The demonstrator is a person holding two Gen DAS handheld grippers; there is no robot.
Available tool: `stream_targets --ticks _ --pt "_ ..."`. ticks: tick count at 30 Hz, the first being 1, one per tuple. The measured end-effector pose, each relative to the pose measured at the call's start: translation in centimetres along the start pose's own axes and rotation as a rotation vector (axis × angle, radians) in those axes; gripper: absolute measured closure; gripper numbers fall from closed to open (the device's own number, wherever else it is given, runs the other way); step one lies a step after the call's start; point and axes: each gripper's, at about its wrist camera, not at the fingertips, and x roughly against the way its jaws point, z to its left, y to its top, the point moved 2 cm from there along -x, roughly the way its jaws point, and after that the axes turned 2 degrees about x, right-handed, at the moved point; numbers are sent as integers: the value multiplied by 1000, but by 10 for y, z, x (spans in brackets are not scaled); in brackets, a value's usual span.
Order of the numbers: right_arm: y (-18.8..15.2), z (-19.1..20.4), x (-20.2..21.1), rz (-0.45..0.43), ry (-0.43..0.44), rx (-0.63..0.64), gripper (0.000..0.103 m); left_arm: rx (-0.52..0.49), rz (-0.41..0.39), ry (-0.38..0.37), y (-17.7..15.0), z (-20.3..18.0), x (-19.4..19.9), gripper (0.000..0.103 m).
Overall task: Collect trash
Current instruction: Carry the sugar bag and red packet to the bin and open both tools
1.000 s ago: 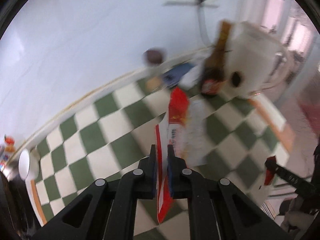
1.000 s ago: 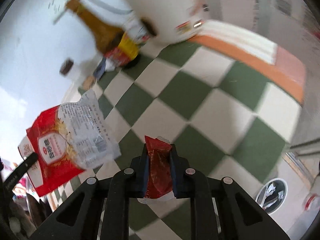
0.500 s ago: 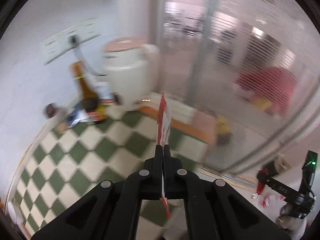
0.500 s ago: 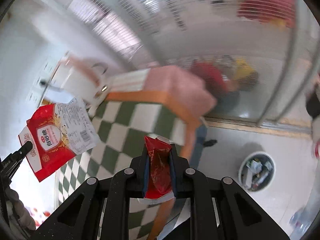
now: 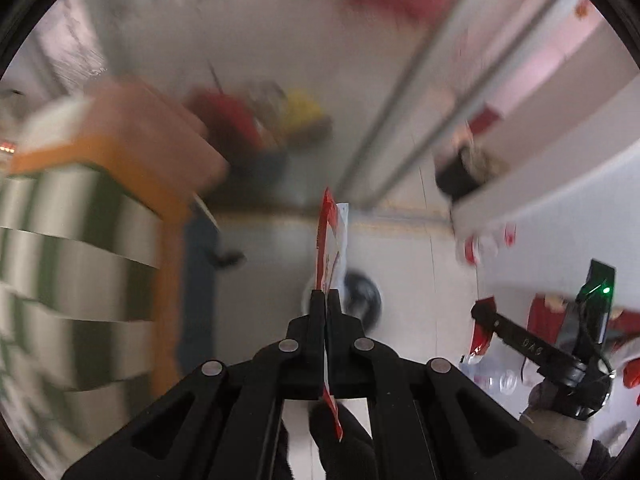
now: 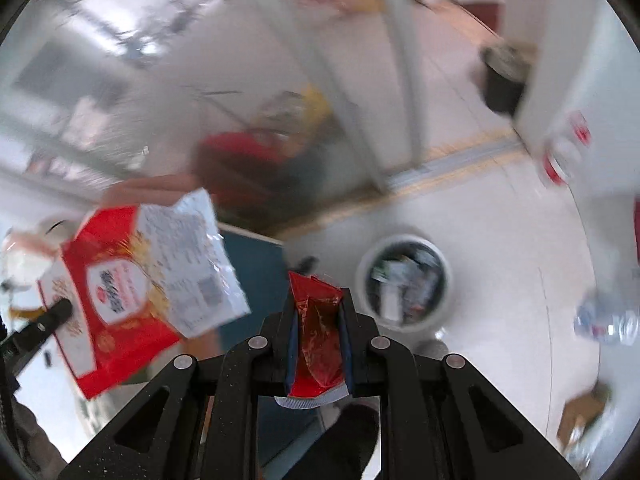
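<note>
Left tongs (image 5: 325, 300) pinched on red-and-white bag (image 6: 148, 284); right tongs (image 6: 318, 312) squeezing crumpled red wrapper (image 6: 318, 340). Both picked up, none dropped yet. Round bin (image 6: 404, 280) on floor ahead, already holding trash.

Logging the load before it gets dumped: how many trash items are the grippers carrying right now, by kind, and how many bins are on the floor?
Red-and-white printed plastic bag, in the left gripper: 1
Crumpled red foil wrapper, in the right gripper: 1
Round white waste bin, with litter inside: 1
Total: 3
</note>
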Motion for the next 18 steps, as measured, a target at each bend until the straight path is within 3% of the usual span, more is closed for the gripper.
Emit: stream_targets --ticks 3,10,13,18 --pt "2 -58 -49 39 -49 -63 85 7 137 -11 -7 -19 -113 103" --pt "0 -161 -231 147 -120 -113 85 77 387 -46 -30 -33 -362 103" --pt "-7 -186 -299 184 -137 -99 85 72 447 -45 -40 -36 -444 103" --pt "-23 -221 -381 239 -139 -115 85 26 501 -14 -55 -44 -516 103"
